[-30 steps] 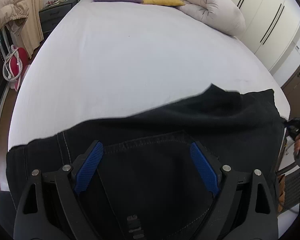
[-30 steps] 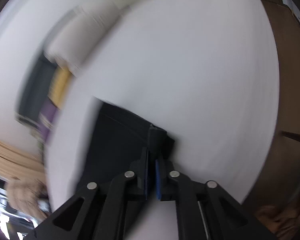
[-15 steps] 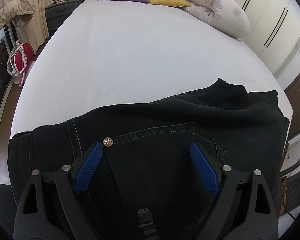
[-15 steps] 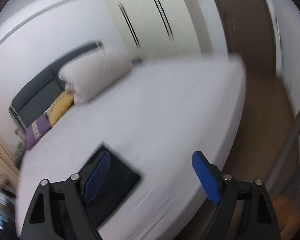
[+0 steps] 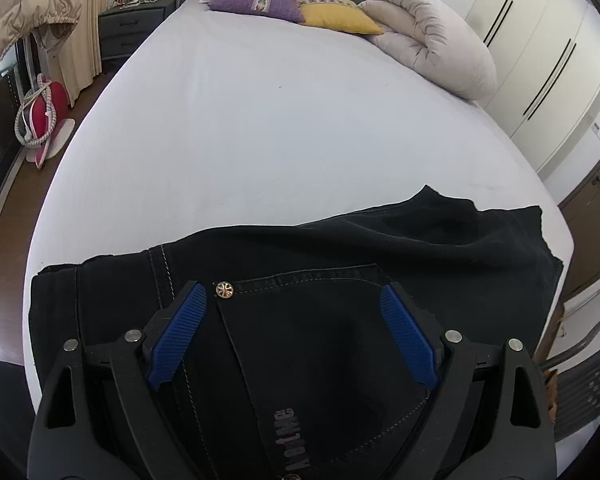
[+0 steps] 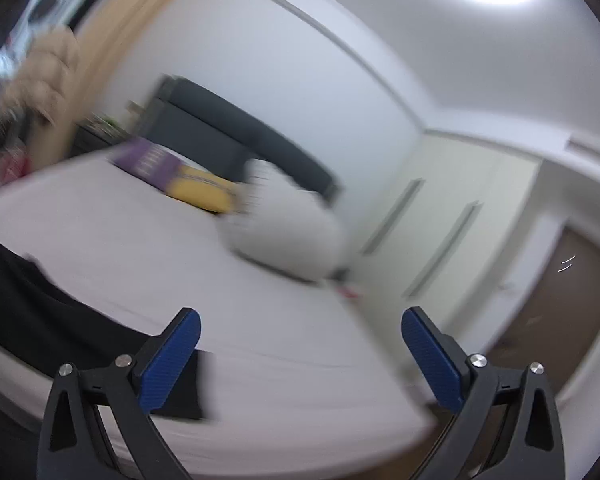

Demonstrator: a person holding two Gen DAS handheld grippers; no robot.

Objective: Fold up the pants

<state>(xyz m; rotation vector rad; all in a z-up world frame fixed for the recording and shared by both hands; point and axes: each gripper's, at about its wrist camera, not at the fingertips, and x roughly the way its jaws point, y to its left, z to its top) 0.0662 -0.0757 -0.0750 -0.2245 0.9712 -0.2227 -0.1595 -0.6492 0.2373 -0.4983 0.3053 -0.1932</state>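
2 grippers noted: left gripper (image 5: 292, 304), jaws apart, sits low over black pants (image 5: 440, 248) lying folded on the bed (image 5: 280, 120) near its foot edge. Right gripper (image 6: 300, 334), jaws apart and empty, is above the bed beside the pants' right end; view blurred.

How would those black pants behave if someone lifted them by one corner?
The black pants would probably droop: they already lie rumpled and folded on the bed. The stitched seams and metal rivet suggest denim, so likely heavy for cloth and not slippery.
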